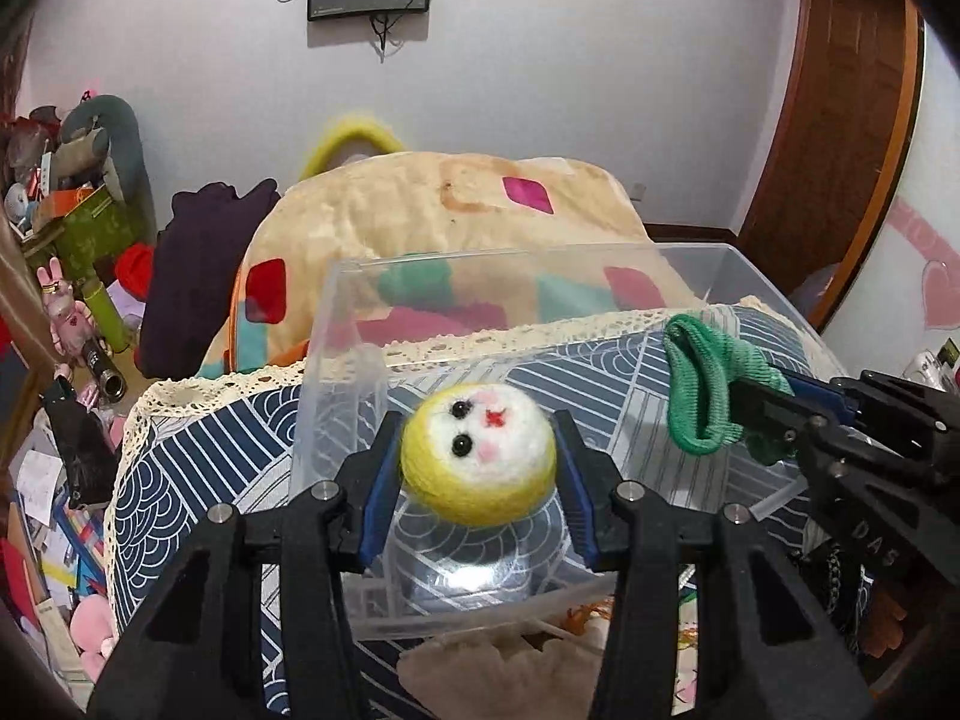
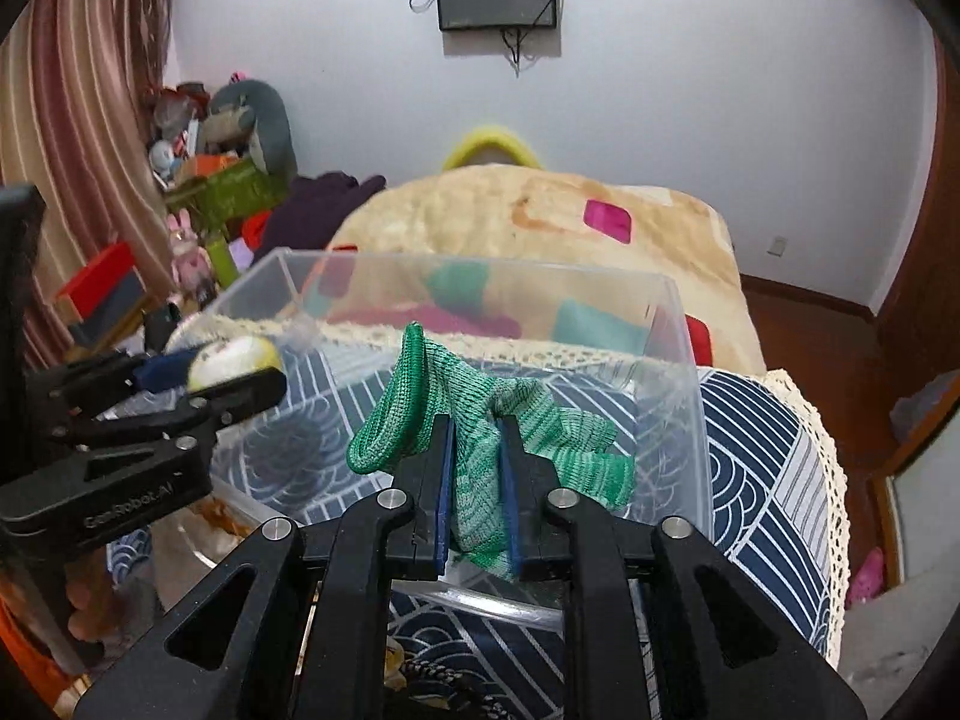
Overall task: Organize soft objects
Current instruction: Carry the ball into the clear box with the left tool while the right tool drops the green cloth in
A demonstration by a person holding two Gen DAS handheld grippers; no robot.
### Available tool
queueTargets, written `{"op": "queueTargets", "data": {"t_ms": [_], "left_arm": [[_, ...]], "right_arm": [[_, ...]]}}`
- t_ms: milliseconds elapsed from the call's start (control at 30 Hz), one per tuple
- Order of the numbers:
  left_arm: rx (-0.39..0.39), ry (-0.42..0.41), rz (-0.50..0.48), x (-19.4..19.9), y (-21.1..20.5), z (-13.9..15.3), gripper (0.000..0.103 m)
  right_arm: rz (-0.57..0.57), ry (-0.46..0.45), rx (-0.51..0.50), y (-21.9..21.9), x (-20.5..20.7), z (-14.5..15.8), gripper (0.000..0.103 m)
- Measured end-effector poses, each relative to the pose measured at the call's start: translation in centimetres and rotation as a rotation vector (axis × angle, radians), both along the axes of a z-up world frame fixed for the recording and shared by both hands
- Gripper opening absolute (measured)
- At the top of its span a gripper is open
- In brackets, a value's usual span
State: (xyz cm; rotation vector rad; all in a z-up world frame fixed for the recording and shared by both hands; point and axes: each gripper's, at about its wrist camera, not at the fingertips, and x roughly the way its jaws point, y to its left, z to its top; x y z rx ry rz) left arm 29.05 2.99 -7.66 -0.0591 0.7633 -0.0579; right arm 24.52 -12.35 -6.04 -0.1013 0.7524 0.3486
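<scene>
My left gripper (image 1: 478,420) is shut on a yellow and white felt ball with a face (image 1: 478,461) and holds it over the near left part of a clear plastic bin (image 1: 336,324). My right gripper (image 2: 474,423) is shut on a green knitted sock (image 2: 480,420) and holds it over the bin's (image 2: 678,348) near side. The right gripper with the sock (image 1: 696,384) shows at the right of the left wrist view. The left gripper with the ball (image 2: 231,360) shows at the left of the right wrist view.
The bin stands on a blue and white patterned cloth with a lace edge (image 1: 198,468). A beige blanket with coloured patches (image 1: 420,210) is piled behind it. A beige fluffy thing (image 1: 510,666) lies below the left gripper. Toys and boxes (image 1: 78,204) crowd the left side.
</scene>
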Motion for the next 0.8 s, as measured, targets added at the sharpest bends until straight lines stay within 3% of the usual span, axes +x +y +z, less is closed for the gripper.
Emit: {"op": "queueTargets", "data": {"t_ms": [133,200,267,367,467,700,800], "left_arm": [[-0.002,0.014,-0.013,0.1,-0.1,-0.1,0.05],[-0.009,0.017,-0.015,0.0,0.0,0.0,0.057],[-0.022,0.016,-0.015,-0.3,0.2,0.3,0.06],[-0.029,-0.014,-0.013,-1.3,0.5,1.2,0.065],[-0.007,-0.059,-0.008,-2.9,0.5,2.6,0.074],[0.021,-0.175,0.005,-8.1,0.8,5.5,0.092],[0.029,-0.192,-0.004,-10.1,0.7,5.6,0.093]], "right_arm": [[0.002,-0.015,-0.032,0.3,-0.4,0.4,0.024],[0.012,-0.036,-0.045,0.4,-0.8,0.9,0.039],[0.014,-0.078,-0.055,0.3,-1.6,1.4,0.047],[0.016,-0.129,-0.062,0.2,-2.7,2.3,0.049],[0.022,-0.147,-0.021,-0.3,-3.6,3.3,0.058],[0.023,-0.199,0.071,-1.8,-7.2,5.3,0.06],[0.021,-0.202,0.097,-2.4,-8.4,5.2,0.067]]}}
